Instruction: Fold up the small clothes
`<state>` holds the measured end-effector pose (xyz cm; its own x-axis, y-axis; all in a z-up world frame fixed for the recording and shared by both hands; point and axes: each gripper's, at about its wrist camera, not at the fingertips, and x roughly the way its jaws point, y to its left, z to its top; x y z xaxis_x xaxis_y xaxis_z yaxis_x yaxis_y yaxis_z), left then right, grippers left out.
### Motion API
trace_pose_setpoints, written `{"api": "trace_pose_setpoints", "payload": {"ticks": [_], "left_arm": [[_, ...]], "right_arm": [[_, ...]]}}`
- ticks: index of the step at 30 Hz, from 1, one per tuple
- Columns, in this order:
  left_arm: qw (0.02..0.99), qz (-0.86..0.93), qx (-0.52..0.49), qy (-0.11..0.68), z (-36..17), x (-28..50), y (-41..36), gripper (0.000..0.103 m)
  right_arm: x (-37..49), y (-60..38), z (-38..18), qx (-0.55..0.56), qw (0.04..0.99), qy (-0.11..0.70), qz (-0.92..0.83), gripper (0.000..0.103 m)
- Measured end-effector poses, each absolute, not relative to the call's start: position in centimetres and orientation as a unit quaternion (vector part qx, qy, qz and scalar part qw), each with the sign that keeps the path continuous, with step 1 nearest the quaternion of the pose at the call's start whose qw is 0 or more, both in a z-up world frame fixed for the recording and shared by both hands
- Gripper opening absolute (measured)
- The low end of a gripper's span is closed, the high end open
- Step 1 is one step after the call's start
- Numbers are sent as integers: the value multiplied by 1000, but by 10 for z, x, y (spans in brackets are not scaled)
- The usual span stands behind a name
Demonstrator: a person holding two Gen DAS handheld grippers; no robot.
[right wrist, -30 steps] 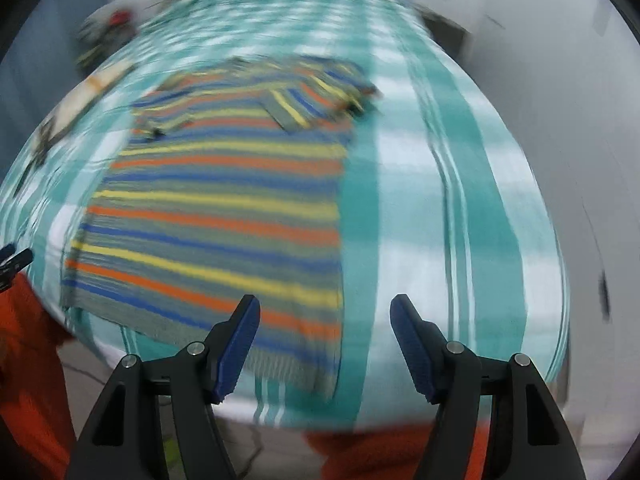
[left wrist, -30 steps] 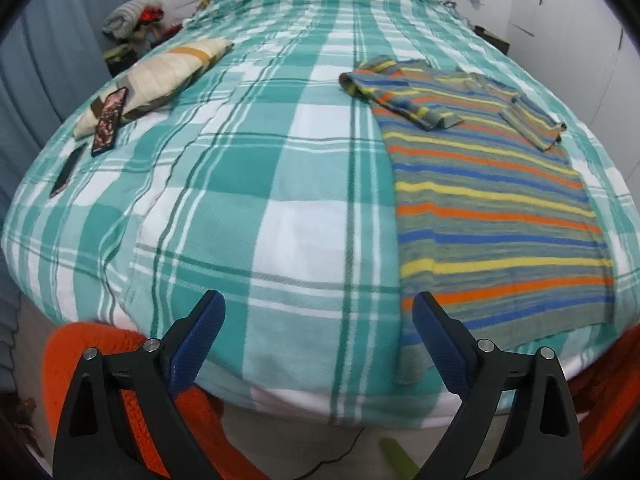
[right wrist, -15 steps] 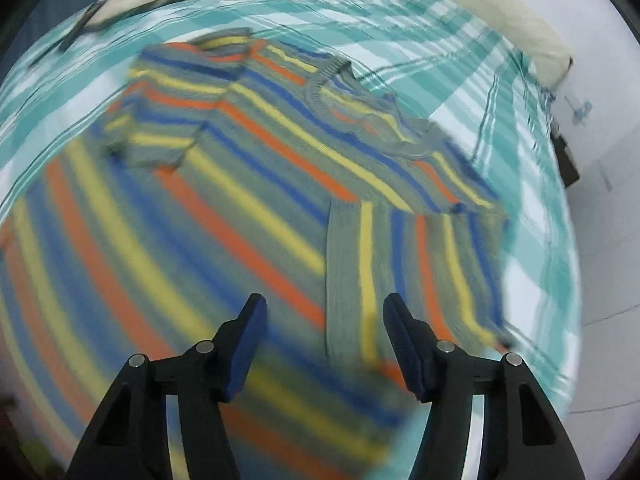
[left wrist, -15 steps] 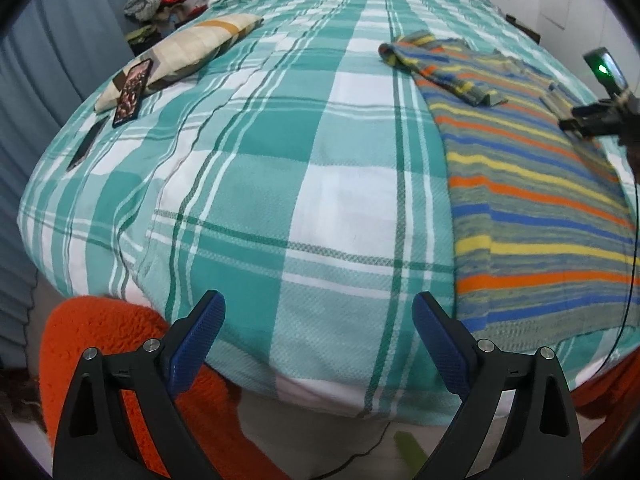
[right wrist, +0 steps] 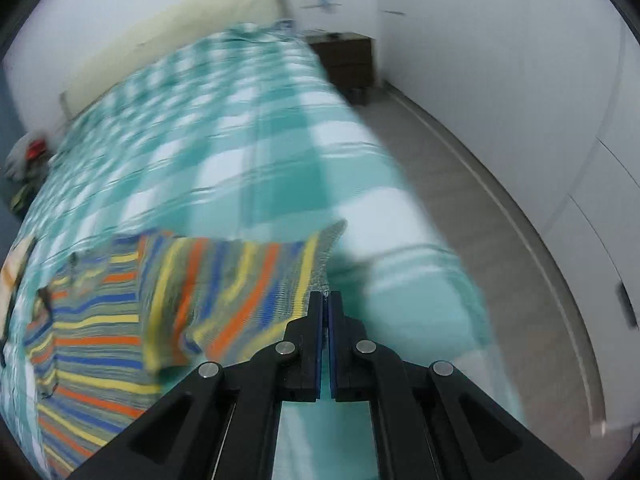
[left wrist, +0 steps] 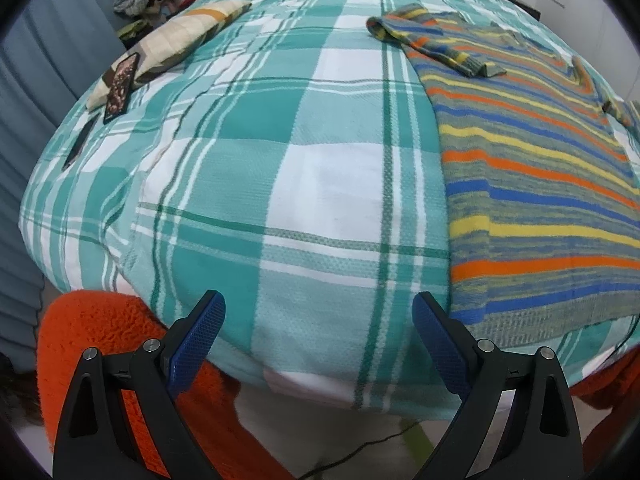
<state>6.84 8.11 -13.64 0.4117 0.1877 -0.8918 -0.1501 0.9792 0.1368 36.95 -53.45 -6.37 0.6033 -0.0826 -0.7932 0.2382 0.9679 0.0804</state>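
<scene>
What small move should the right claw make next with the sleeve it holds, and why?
Probably carry the sleeve inward over the striped sweater body. The right claw is shut on the sleeve's edge, already lifted off the bed, while the left claw hangs open and idle.

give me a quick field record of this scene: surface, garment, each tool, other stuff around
surface: bed with a teal and white checked cover
garment: striped sweater, laid flat, one sleeve folded in
left tool: open, holding nothing, at the foot of the bed
right tool: shut on the edge of a sweater sleeve
other: pillow, phone
blur: right view is smeared
</scene>
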Motion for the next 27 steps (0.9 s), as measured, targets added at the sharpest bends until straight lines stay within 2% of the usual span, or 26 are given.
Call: {"api": "trace_pose_setpoints", "payload": {"ticks": [16, 18, 21, 23, 25, 27], "left_arm": [[834, 95, 50, 541, -139, 63, 62, 95], [835, 97, 49, 540, -138, 63, 64, 95], [834, 99, 41, 542, -140, 62, 68, 95], [832, 99, 37, 545, -143, 63, 69, 95], [831, 97, 35, 546, -144, 64, 69, 95], [833, 95, 35, 545, -143, 65, 66, 95]], "right_arm": [[337, -593, -98, 61, 856, 476, -195, 1], [337, -602, -99, 81, 849, 478, -209, 0], [329, -628, -99, 178, 852, 464, -165, 0], [315, -640, -93, 214, 859, 440, -149, 7], [297, -648, -92, 284, 854, 421, -115, 31], [281, -646, -99, 350, 839, 410, -79, 43]]}}
